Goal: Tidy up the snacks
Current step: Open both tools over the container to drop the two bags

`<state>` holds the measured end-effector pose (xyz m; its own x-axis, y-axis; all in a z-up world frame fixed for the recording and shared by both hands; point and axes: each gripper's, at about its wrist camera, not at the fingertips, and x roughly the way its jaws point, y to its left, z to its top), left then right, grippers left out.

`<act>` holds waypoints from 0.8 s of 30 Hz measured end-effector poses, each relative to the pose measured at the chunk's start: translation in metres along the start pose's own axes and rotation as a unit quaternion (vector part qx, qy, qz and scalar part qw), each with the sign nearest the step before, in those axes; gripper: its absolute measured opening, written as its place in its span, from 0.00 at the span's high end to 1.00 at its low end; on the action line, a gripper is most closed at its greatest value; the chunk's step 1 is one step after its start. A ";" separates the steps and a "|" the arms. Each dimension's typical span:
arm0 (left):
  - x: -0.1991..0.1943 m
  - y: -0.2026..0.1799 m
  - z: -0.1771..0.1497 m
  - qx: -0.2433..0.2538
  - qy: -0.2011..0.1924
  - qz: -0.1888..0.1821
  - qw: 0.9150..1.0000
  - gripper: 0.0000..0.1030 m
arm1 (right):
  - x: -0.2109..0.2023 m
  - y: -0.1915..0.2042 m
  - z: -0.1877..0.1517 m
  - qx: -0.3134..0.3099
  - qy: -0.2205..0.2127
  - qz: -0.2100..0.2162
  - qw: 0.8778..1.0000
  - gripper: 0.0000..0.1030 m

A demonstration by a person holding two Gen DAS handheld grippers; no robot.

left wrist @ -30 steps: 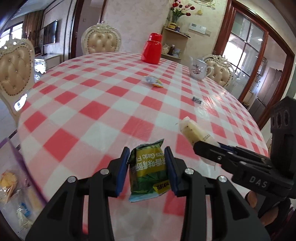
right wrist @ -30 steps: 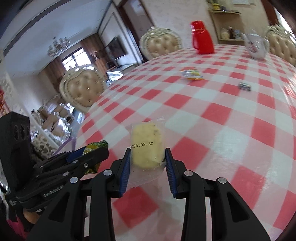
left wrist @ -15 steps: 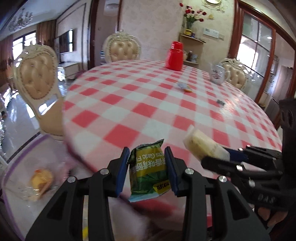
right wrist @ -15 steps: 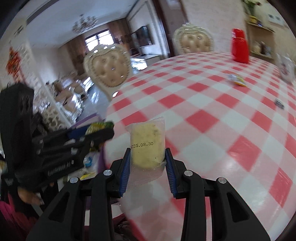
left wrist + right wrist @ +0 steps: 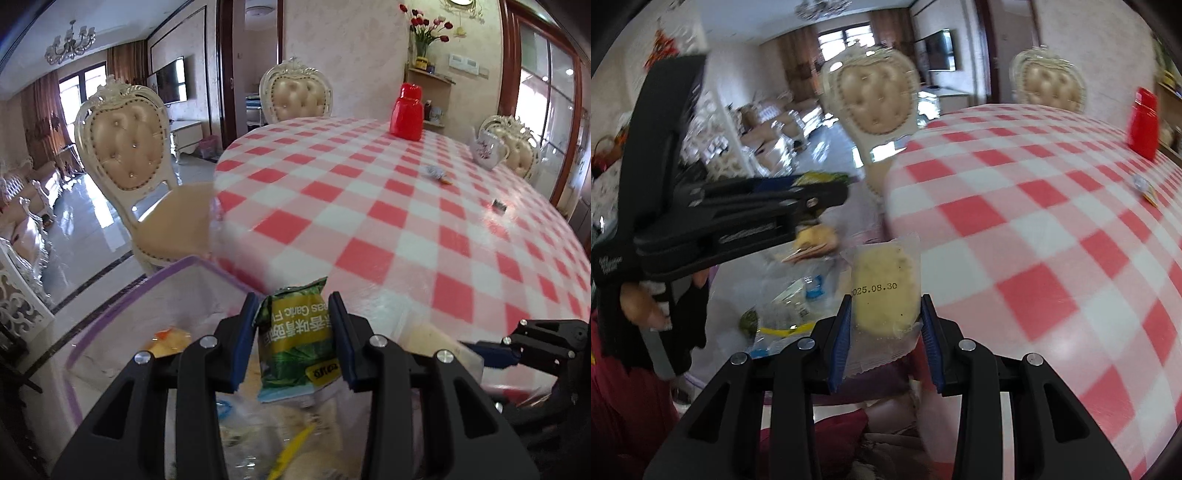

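My left gripper [image 5: 295,317] is shut on a green snack packet [image 5: 297,339] and hangs over a clear bin with a purple rim [image 5: 110,317] beside the table. Several wrapped snacks [image 5: 168,338] lie inside the bin. My right gripper [image 5: 884,314] is shut on a clear-wrapped yellow cake [image 5: 884,291] stamped with a date, just off the table's edge and above the same bin's snacks [image 5: 790,306]. In the right wrist view the left gripper [image 5: 827,192] shows from the side, held by a hand [image 5: 639,306].
The round table with a red-and-white checked cloth [image 5: 406,221] carries a red jug [image 5: 406,112], a floral teapot [image 5: 487,149], a small wrapped snack [image 5: 436,173] and a tiny dark packet [image 5: 500,205]. Cream padded chairs [image 5: 127,155] stand around it.
Both grippers have swung left off the table with their snacks still gripped, and now hang over the bin beside it. The right gripper has rolled.
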<state>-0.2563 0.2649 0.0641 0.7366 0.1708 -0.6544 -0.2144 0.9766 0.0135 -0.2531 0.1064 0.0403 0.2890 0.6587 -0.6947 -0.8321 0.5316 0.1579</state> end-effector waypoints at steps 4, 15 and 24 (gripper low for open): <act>-0.001 0.020 -0.003 -0.014 0.002 0.022 1.000 0.62 | 0.016 0.036 0.005 -0.054 0.013 0.018 0.998 0.66; -0.014 0.073 -0.004 -0.052 0.001 0.093 0.994 0.24 | 0.033 0.072 0.012 -0.086 0.013 0.081 0.993 0.51; -0.012 0.062 0.002 -0.081 -0.021 0.093 0.992 0.09 | -0.010 -0.011 0.015 0.007 -0.067 0.006 0.998 0.27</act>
<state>-0.2771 0.3242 0.0745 0.6998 0.3546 -0.6201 -0.4466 0.8947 0.0075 -0.2397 0.1023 0.0558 0.3409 0.7300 -0.5924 -0.8290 0.5306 0.1768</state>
